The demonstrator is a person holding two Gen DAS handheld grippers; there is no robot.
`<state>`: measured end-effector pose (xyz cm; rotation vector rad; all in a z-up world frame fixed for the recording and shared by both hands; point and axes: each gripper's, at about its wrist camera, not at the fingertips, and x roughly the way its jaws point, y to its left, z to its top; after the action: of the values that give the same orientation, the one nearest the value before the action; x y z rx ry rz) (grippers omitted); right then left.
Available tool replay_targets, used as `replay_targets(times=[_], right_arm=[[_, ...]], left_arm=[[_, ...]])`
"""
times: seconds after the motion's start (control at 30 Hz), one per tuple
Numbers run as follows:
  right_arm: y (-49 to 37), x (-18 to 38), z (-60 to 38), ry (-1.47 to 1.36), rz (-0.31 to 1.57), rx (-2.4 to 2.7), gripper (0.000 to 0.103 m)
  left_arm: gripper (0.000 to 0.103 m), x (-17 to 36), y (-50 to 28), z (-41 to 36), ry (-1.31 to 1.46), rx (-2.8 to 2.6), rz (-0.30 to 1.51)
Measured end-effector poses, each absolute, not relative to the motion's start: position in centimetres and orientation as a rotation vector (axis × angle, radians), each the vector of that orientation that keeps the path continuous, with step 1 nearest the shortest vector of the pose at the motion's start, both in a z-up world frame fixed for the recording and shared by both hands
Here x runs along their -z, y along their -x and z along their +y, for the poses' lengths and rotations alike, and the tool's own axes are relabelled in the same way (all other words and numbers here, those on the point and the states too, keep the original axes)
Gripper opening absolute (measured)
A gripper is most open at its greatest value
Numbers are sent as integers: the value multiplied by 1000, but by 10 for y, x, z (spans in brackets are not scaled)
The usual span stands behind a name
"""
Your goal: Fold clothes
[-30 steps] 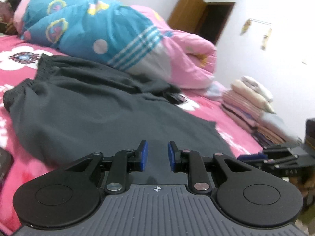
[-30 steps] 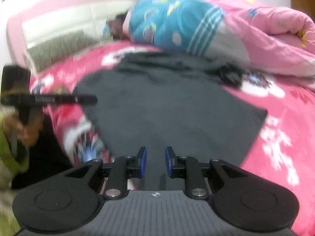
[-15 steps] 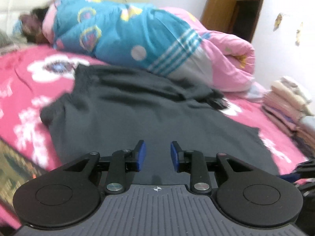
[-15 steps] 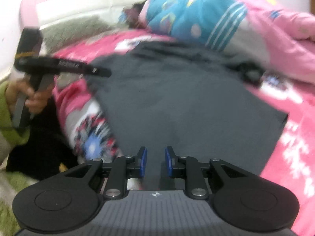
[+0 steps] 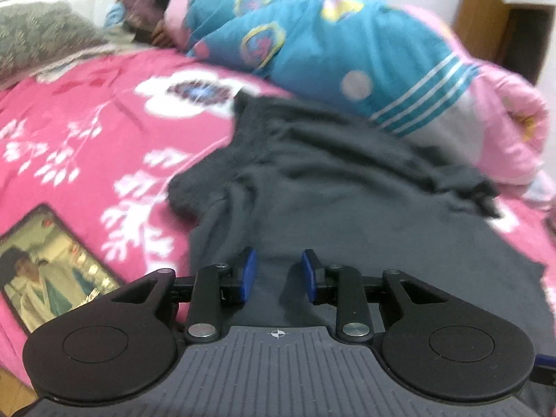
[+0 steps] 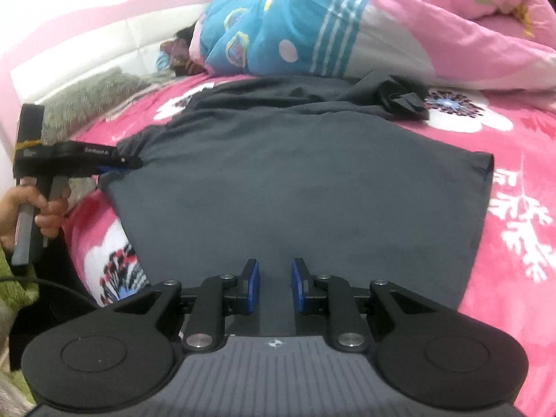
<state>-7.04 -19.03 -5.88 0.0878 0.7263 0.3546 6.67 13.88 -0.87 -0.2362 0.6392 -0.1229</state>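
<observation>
The dark grey shirt (image 6: 299,180) lies spread on the pink flowered bedspread (image 6: 521,160), straight ahead of both tongs. The right tongs (image 6: 274,283) hover over its near edge, jaws narrowly apart, gripping nothing. The left tongs (image 5: 278,274) stand parted over the sleeve side, a phone (image 5: 45,267) to their left.

The garment (image 6: 295,180) is plain dark charcoal grey, with no print, and it lies on a hot-pink bedsheet (image 5: 87,132) patterned with white flowers and leafy sprigs, the blooms centred in purple and blue. The quilt (image 5: 330,52) is turquoise with yellow and pink rings, pale dots and white stripes, turning grey and then soft pink. Both tongs, left (image 5: 279,272) and right (image 6: 275,283), are black with blue pads (image 5: 248,272).
</observation>
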Motion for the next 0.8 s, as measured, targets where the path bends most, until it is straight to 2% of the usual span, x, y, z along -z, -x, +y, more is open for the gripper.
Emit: replay_targets(times=[0.17,0.4,0.57,0.7,0.8], right_arm=[[68,57,-190,-97,702,-351,22],[75,74,-178,-23,703,-314,24],[75,75,-176,-9,710,-311,26],[75,74,-174,-8,716,-306,28],[75,74,-172,-1,715,-299,30]], left_arm=[[41,-10,-67,113,171,211,557],[44,33,-101,70,68,201,674],[57,34,-95,64,39,201,646],[60,34,-96,65,42,206,655],[66,32,-97,63,49,208,666]])
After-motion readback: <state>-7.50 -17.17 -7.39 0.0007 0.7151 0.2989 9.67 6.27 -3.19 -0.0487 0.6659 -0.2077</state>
